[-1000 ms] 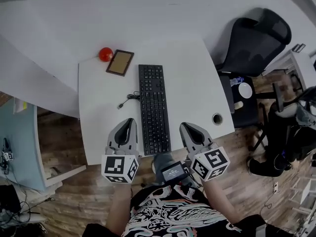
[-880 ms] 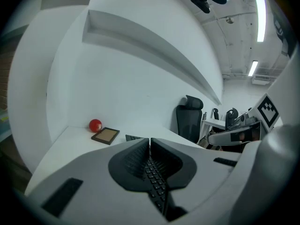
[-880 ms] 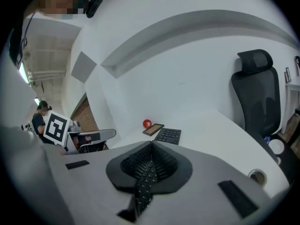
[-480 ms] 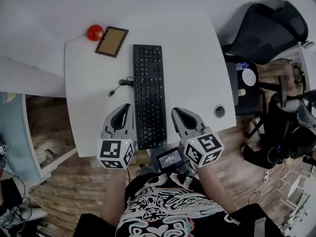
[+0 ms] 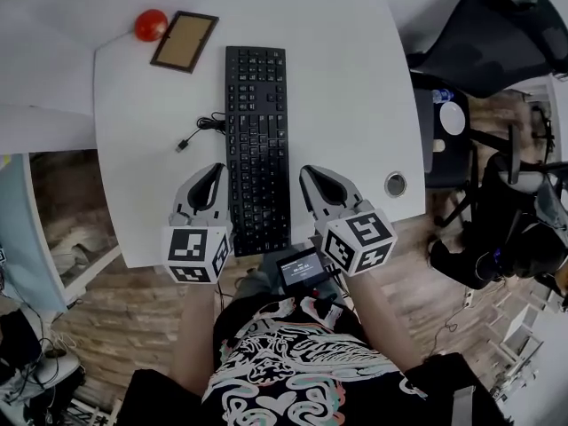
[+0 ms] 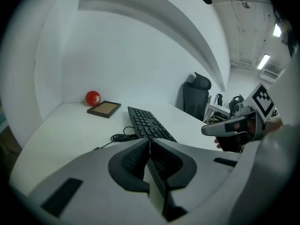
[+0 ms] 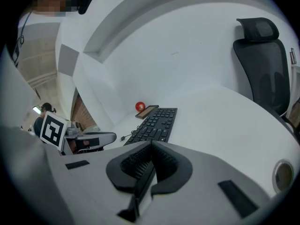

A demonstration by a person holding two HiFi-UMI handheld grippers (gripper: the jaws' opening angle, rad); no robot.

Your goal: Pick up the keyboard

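Nearest to me, bottom middle of the head view, is the little screen [image 5: 302, 267] at my chest. Just above it, my left claw [image 5: 211, 176] and right claw [image 5: 313, 176] sit on either side of the near end of the keyboard [image 5: 256, 149], each just beside a long edge. I can't tell if either one actually touches it.

Both claws are pinched fully together with nothing in them. My guess is I'm only lining up, so they'd have to spread before they can bite the edges.

The keyboard runs lengthwise up the middle of the white desk [image 5: 346, 87], its short end close to the front edge. That's why flanking it for a two-handed lift makes sense.

Its cable [image 5: 200, 130] coils off to the left, and the plug end looks loose on the desk, so probably nothing tethers it.

Further up, at upper left, a brown frame [image 5: 184, 41] lies flat with a red ball [image 5: 151, 24] just beside it. An office chair [image 5: 497, 43] sits off the desk at upper right.
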